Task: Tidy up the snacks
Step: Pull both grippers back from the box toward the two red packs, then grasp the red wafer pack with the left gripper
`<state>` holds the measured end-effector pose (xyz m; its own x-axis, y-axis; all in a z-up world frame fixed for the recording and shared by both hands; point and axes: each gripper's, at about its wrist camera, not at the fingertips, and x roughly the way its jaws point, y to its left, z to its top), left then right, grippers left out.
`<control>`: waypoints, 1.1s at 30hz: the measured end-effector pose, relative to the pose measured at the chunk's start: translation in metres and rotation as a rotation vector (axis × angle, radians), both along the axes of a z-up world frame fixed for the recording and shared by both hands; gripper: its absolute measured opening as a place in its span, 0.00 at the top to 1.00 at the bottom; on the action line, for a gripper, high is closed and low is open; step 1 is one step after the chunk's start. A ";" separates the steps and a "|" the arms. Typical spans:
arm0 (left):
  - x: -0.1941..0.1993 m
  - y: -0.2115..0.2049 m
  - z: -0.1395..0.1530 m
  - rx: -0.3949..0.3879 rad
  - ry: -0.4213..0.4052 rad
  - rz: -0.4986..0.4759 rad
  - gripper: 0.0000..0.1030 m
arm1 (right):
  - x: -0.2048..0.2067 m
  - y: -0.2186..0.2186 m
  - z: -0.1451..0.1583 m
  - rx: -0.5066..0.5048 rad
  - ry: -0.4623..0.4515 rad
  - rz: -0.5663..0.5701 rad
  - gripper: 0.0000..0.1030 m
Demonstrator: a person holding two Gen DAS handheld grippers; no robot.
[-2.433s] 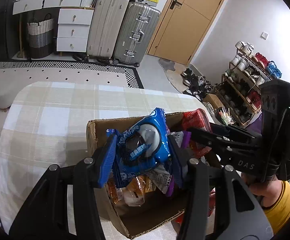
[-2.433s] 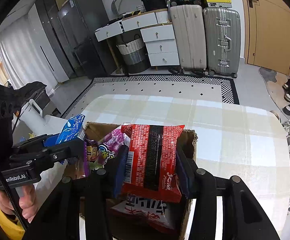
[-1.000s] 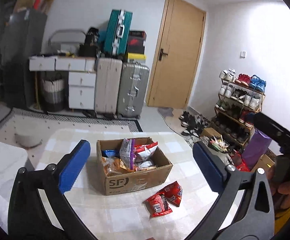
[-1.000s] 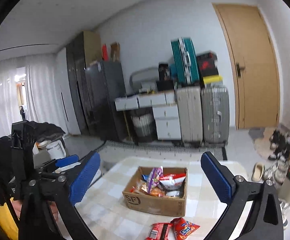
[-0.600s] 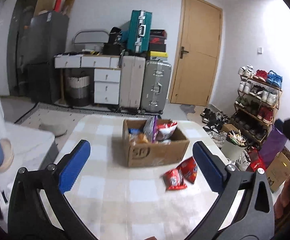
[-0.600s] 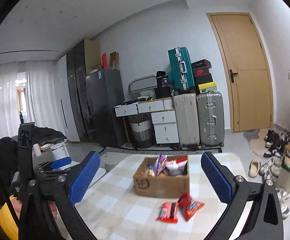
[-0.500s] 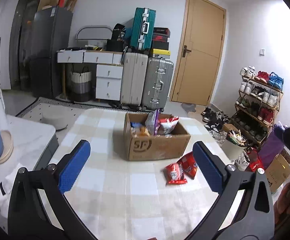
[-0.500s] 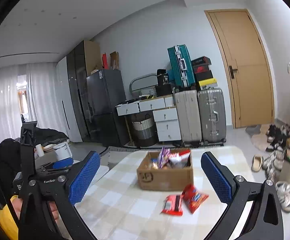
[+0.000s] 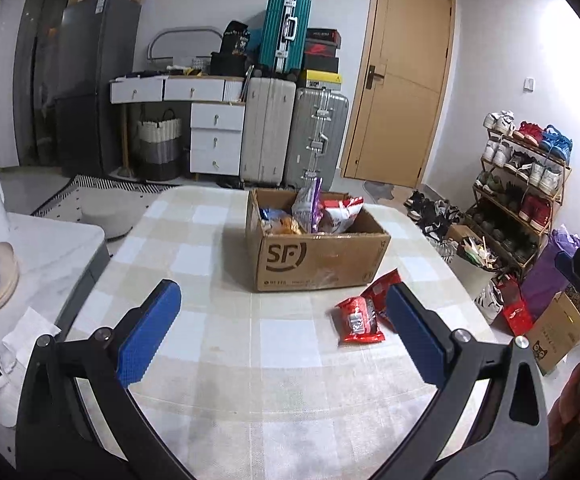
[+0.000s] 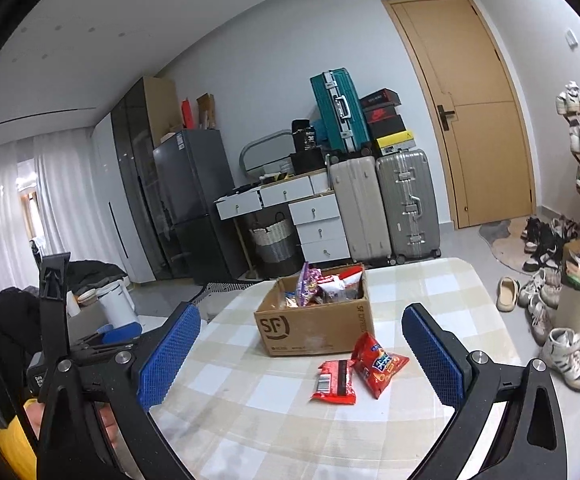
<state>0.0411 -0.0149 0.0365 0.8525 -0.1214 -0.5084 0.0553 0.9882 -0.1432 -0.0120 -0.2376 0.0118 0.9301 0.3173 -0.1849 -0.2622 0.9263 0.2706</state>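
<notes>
Cardboard box [image 9: 318,258] w/ "SF" printed on the front sat upright on the checked table, top open, packed w/ snack bags [image 9: 314,210] sticking up past the rim: purple one tallest, red-and-white one beside it, orange and blue ones lower down. Two red packets lay flat on the table just in front of the box's right corner, touching or overlapping each other. One was a red packet w/ dark stripe [image 10: 334,377], the other a red-orange chip bag [image 10: 378,364] angled toward the box.
</notes>
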 end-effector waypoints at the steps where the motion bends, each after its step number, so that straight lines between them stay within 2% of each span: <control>1: 0.005 -0.001 -0.003 -0.002 0.008 -0.003 0.01 | 0.004 -0.002 -0.003 0.004 0.004 -0.005 0.00; 8: 0.047 -0.011 -0.043 -0.001 0.088 -0.032 0.01 | 0.024 -0.012 -0.027 0.012 0.026 -0.014 0.00; 13: 0.077 -0.025 -0.075 0.006 0.160 -0.077 0.01 | 0.050 -0.019 -0.049 0.011 0.095 -0.034 0.00; 22: 0.153 -0.083 -0.138 0.061 0.291 -0.179 0.01 | 0.096 -0.041 -0.085 0.047 0.207 -0.039 0.00; 28: 0.203 -0.118 -0.180 0.042 0.401 -0.210 0.01 | 0.115 -0.055 -0.102 0.074 0.236 -0.044 0.00; 30: 0.218 -0.125 -0.190 0.014 0.437 -0.224 0.01 | 0.121 -0.059 -0.109 0.094 0.253 -0.030 0.00; 33: 0.239 -0.136 -0.202 0.015 0.455 -0.210 0.01 | 0.140 -0.059 -0.123 0.093 0.307 0.003 0.00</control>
<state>0.2802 -0.1514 -0.1654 0.5016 -0.2567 -0.8262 0.1885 0.9644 -0.1852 0.1276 -0.2966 -0.1109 0.8341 0.3490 -0.4271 -0.1581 0.8932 0.4211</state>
